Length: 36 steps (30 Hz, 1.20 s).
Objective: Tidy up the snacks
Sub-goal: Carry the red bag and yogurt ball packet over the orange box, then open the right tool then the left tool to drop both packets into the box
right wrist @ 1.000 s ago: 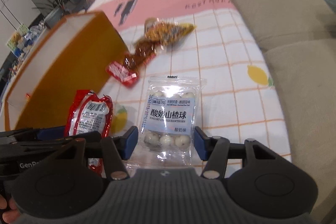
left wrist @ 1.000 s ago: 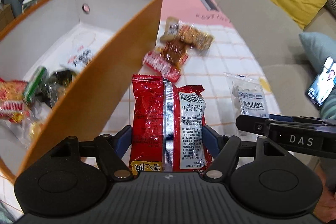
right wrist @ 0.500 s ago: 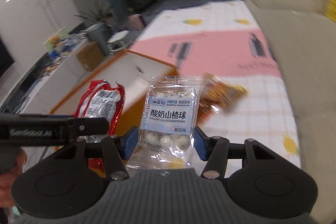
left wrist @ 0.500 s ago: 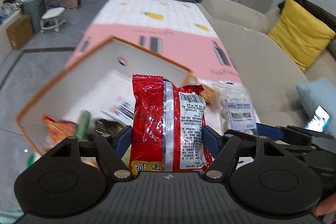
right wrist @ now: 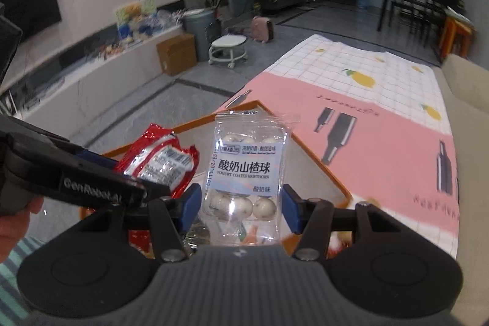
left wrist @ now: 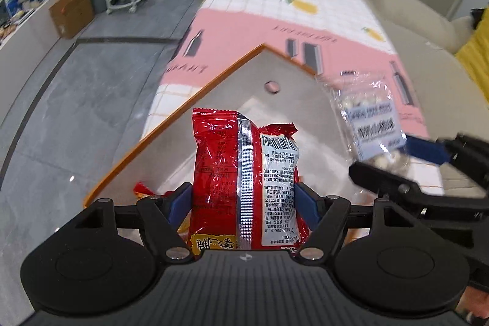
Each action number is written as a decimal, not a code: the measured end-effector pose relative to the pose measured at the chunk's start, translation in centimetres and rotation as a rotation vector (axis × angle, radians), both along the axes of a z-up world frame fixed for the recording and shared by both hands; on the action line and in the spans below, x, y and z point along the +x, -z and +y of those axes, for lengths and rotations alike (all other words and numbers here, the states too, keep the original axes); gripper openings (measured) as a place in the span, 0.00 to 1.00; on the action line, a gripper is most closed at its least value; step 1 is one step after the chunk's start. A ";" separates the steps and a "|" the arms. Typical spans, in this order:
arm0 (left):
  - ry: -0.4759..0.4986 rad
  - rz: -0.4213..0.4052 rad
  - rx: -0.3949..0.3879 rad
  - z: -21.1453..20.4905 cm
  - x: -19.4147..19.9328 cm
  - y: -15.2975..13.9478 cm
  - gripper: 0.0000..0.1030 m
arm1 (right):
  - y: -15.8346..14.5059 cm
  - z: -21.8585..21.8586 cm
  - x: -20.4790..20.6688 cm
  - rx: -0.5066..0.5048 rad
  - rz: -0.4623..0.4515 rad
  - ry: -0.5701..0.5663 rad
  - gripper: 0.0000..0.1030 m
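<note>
Currently, the red snack packet [left wrist: 244, 188] was clamped upright between the blue pads of the left gripper [left wrist: 244, 200], and the clear bag of yogurt-coated hawthorn balls [right wrist: 247, 173] was pinched likewise in the right gripper [right wrist: 241, 203]. Both packets were held above the open orange-rimmed box [left wrist: 232, 69], presumably so that they could be released straight into it beside the snacks already inside. Compared with the frame one second before, both packets had been lifted off the checked cloth [right wrist: 382, 75] and carried over the box, whose interior was now viewed from above.
</note>
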<state>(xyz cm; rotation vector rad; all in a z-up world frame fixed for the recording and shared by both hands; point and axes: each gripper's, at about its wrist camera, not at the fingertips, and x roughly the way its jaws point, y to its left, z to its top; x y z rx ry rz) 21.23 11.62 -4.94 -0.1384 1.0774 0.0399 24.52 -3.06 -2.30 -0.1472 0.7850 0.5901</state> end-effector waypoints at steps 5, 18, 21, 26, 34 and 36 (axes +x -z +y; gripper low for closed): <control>-0.006 0.073 0.023 1.1 1.3 2.1 0.80 | 2.2 2.5 2.9 -0.113 0.011 -0.062 0.52; 0.076 0.170 0.110 0.4 3.0 5.9 0.80 | 7.9 4.6 5.9 -0.316 0.046 -0.182 0.53; 0.093 0.177 0.127 -0.1 3.3 6.3 0.80 | 8.7 4.8 5.9 -0.342 0.057 -0.195 0.53; 0.113 0.188 0.141 -0.6 3.8 6.7 0.80 | 9.7 5.3 6.1 -0.371 0.082 -0.212 0.53; 0.130 0.203 0.164 -1.1 4.0 6.9 0.81 | 10.6 5.4 6.1 -0.405 0.095 -0.231 0.54; 0.136 0.200 0.174 -1.2 4.0 6.8 0.83 | 10.6 5.3 6.0 -0.403 0.098 -0.225 0.54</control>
